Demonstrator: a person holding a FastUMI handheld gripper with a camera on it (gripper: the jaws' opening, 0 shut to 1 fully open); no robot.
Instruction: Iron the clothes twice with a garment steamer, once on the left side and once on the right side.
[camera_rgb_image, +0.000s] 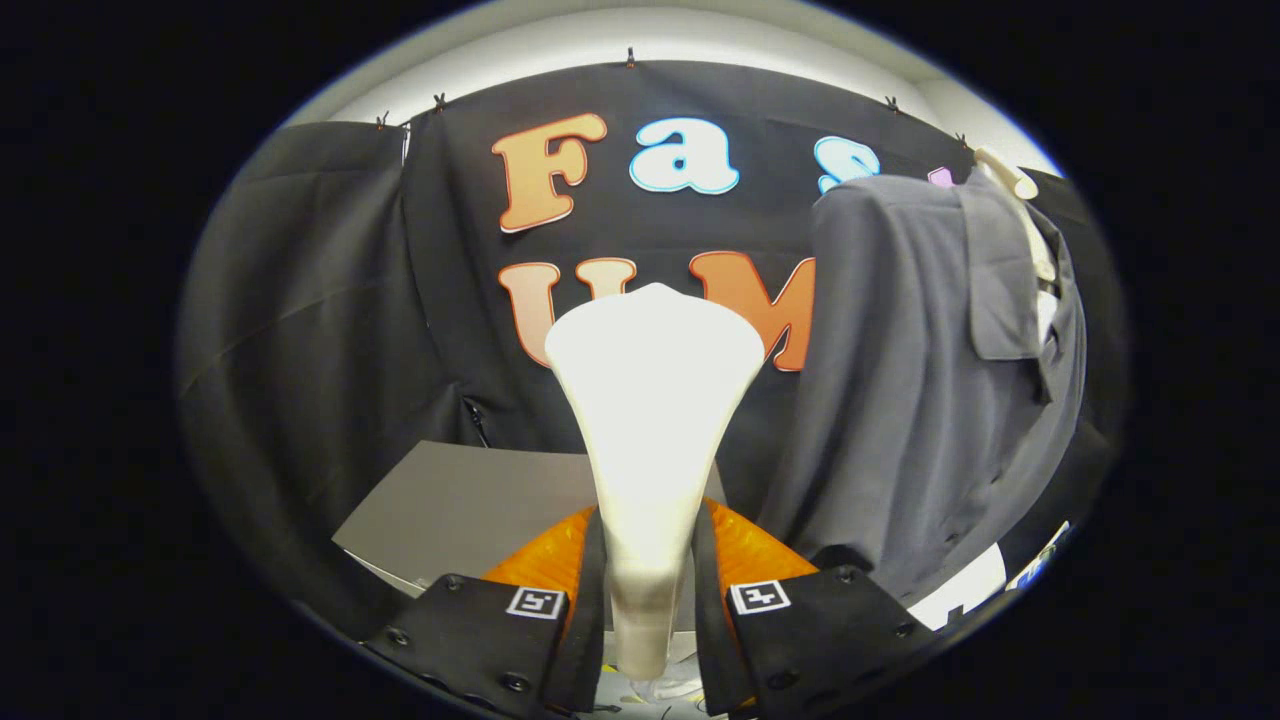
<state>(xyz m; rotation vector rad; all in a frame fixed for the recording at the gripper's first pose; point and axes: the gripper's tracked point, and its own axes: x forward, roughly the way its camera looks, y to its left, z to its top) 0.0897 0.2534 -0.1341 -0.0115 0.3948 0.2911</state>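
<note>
The jaws of the gripper (648, 600) clench the steamer (652, 420), which stands upright, head flaring upward, left of the hanging shirt (920, 380).

The light is bright and comes from above, where the white wall (640, 40) glows. The white steamer (652, 400) shines so much that its front looks washed out, with no detail. The grey shirt (920, 380) is soft and evenly lit, with dark folds. The fingers (790, 630) pressing the steamer are dark. Straight lines bend near the edges. The rim looks a bit blurry.
</note>
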